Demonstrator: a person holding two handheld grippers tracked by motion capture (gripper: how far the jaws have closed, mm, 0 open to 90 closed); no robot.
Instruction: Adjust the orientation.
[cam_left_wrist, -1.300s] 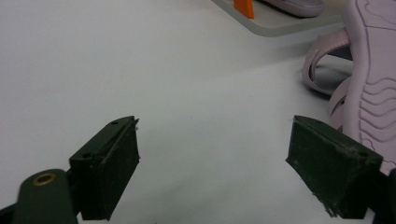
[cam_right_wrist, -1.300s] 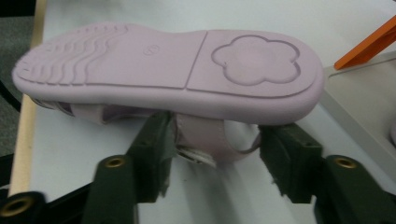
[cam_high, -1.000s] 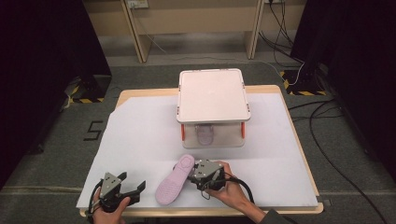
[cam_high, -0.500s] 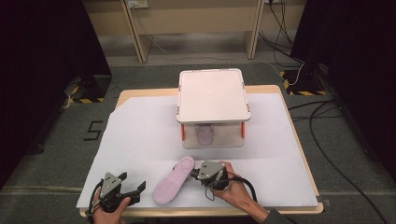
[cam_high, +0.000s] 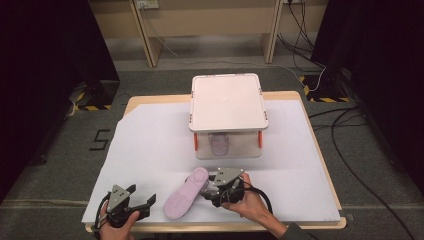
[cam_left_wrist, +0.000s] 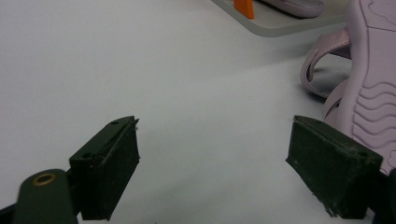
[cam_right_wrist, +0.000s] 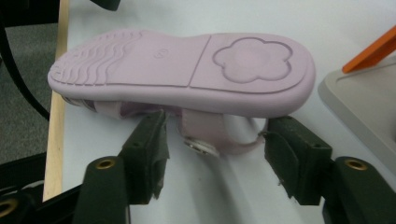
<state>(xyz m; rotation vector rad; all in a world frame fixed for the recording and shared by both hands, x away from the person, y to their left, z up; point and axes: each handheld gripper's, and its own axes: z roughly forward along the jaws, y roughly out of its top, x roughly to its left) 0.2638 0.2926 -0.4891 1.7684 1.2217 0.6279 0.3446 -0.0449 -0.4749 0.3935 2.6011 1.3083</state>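
The pink sandal (cam_high: 186, 194) lay sole-up on the white sheet (cam_high: 150, 145) near the table's front edge, between the two grippers and in front of the lidded box (cam_high: 227, 102). The right gripper (cam_high: 216, 188) sat just beside the sandal's heel end, its jaws spread on either side of the ankle strap (cam_right_wrist: 205, 137) without clearly pinching it. The left gripper (cam_high: 145, 202) rested near the sheet's front left corner, jaws spread wide and holding nothing, the sandal's toe just beside its right jaw.

Bare sheet stretched to the left and behind the sandal; the front table edge (cam_high: 215, 227) ran close below both hands.

The right gripper view showed the flower moulded in the heel and the wavy tread at the toe. The high view showed a second sandal (cam_high: 218, 145) inside the box.
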